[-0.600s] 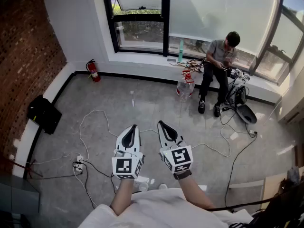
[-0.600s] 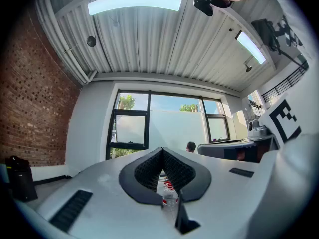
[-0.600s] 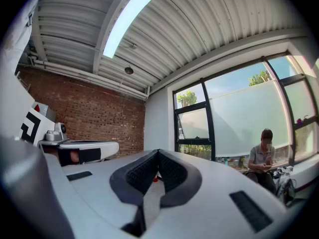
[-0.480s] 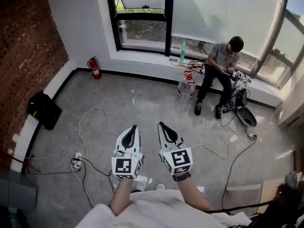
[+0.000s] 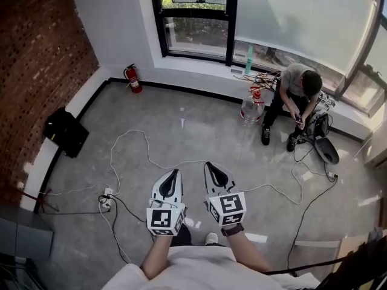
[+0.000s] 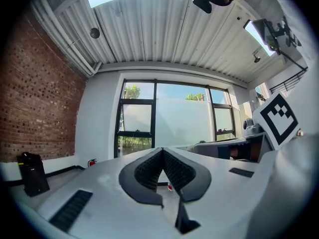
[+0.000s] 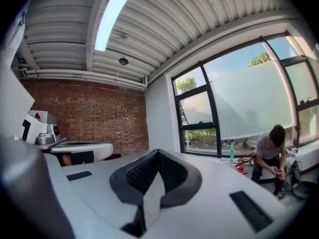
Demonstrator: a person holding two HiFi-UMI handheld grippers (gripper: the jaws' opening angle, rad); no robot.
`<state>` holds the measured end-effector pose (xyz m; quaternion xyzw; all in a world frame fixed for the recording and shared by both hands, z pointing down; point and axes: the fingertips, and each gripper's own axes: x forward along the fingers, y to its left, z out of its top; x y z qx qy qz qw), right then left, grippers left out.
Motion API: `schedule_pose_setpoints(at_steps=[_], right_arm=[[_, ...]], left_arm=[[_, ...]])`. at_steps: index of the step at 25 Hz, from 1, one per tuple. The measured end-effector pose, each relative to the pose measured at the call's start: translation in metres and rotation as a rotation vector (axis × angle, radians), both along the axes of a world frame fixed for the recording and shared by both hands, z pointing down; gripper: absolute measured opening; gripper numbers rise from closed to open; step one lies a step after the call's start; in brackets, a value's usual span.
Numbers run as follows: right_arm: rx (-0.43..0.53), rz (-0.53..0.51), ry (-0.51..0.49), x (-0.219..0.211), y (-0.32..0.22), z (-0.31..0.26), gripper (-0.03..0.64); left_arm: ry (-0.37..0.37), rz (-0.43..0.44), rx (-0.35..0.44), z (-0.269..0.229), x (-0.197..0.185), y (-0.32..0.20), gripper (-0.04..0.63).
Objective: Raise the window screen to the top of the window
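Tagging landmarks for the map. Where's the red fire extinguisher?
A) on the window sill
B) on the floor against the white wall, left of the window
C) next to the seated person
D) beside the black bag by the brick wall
B: the fire extinguisher stands on the floor at the foot of the white wall, left of the window, well apart from the seated person and the black bag.

White cables [image 5: 145,142], a fire extinguisher [image 5: 132,78], a black bag [image 5: 65,132] and a jug [image 5: 251,108] lie on the floor [image 5: 211,135].
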<state>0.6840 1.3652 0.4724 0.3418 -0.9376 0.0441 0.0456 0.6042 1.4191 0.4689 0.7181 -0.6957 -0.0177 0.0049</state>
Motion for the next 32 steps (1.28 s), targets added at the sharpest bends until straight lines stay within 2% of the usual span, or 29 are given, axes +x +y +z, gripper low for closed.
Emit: schedule_pose_setpoints(at_steps=[4, 6, 8, 11, 14, 17, 21, 23, 26, 29, 32], right_arm=[[-0.008, -0.015, 0.01, -0.049, -0.02, 0.01, 0.002], [-0.005, 0.002, 0.016, -0.08, -0.038, 0.01, 0.002], [0.009, 0.018, 0.019, -0.117, -0.058, 0.004, 0.002], [0.041, 0.014, 0.006, -0.177, -0.078, -0.009, 0.002], [0.088, 0.004, 0.017, -0.229, -0.088, -0.017, 0.002], [0.124, 0.003, 0.074, -0.266, -0.094, -0.009, 0.002], [0.093, -0.018, 0.129, -0.29, -0.109, 0.012, 0.002], [0.1, -0.035, 0.134, -0.301, -0.118, 0.013, 0.002], [0.092, -0.09, 0.069, -0.323, -0.137, 0.015, 0.002], [0.034, -0.145, -0.013, -0.349, -0.169, 0.022, 0.002], [0.041, -0.179, -0.036, -0.381, -0.211, 0.024, 0.002]], left_arm=[[-0.007, 0.002, 0.015, 0.005, -0.039, -0.027, 0.002], [-0.057, -0.012, 0.014, 0.004, -0.067, -0.042, 0.002], [-0.112, -0.042, 0.015, -0.002, -0.106, -0.058, 0.002], [-0.127, -0.095, 0.037, -0.011, -0.173, -0.074, 0.002], [-0.112, -0.115, 0.055, -0.013, -0.232, -0.083, 0.002], [-0.08, -0.137, 0.041, 0.0, -0.275, -0.087, 0.002], [-0.032, -0.165, 0.0, 0.025, -0.303, -0.099, 0.002], [0.007, -0.18, 0.015, 0.027, -0.315, -0.108, 0.002], [0.063, -0.203, 0.044, 0.03, -0.339, -0.127, 0.002], [0.083, -0.217, 0.029, 0.042, -0.361, -0.156, 0.002], [0.071, -0.202, 0.011, 0.046, -0.383, -0.199, 0.002]])
